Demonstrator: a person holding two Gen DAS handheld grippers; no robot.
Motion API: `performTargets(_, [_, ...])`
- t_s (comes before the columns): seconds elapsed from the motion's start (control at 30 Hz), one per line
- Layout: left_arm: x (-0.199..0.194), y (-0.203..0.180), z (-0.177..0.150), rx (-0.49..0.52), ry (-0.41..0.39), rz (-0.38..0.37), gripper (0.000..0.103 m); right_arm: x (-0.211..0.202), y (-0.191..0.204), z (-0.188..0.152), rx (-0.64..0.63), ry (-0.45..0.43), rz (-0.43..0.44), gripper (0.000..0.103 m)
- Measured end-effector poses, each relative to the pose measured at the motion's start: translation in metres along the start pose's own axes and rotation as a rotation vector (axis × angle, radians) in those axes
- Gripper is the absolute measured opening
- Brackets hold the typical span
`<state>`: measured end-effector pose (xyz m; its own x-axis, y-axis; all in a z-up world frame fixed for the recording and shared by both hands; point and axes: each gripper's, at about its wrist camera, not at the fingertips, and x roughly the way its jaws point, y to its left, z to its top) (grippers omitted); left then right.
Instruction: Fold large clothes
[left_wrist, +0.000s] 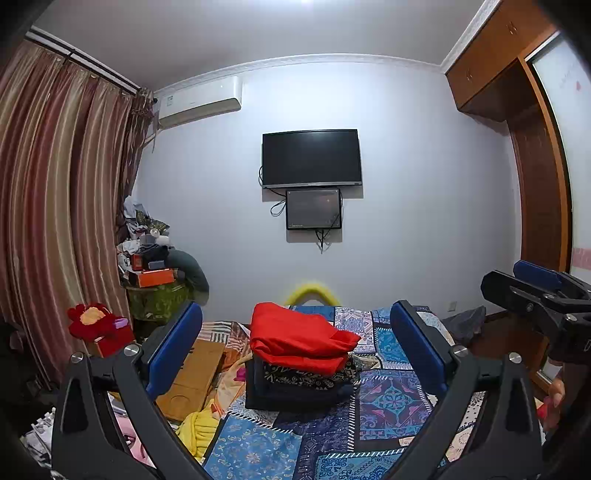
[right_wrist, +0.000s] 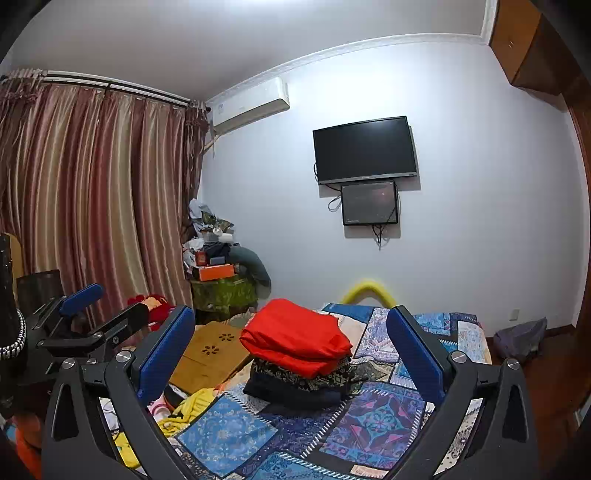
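A stack of folded clothes sits on the bed: a red garment (left_wrist: 299, 338) on top, a dark patterned one (left_wrist: 306, 376) under it, a navy one (left_wrist: 291, 397) at the bottom. The stack also shows in the right wrist view, with the red garment (right_wrist: 295, 338) on top. My left gripper (left_wrist: 295, 350) is open and empty, held above the bed short of the stack. My right gripper (right_wrist: 291, 354) is open and empty, also short of the stack. The right gripper shows at the right edge of the left view (left_wrist: 535, 291); the left gripper shows at the left of the right view (right_wrist: 85, 314).
The bed carries a blue patchwork cover (left_wrist: 391, 402). A yellow garment (right_wrist: 192, 404) and a wooden board (right_wrist: 210, 350) lie at the bed's left side. A cluttered corner table (left_wrist: 159, 291), curtains (left_wrist: 55, 203), a wall TV (left_wrist: 310, 158) and a wardrobe (left_wrist: 539, 177) surround it.
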<state>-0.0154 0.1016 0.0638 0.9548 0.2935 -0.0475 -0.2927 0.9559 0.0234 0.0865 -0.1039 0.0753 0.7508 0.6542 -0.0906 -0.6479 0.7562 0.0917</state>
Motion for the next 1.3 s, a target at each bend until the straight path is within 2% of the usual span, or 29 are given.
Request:
performTargets(0.5, [0.008, -0.001, -0.005, -0.001, 0.019, -0.002, 0.102, -0.003, -0.003, -0.001, 0.007, 0.028, -0.002, 0.103])
performTargets(0.93, [0.009, 0.001, -0.004, -0.028, 0.015, -0.020, 0.102, 0.001, -0.001, -0.001, -0.005, 0.048, -0.005, 0.103])
performTargets(1.3, [0.013, 0.000, -0.008, -0.039, 0.042, -0.051, 0.102, 0.000, -0.006, 0.002, 0.005, 0.051, -0.009, 0.103])
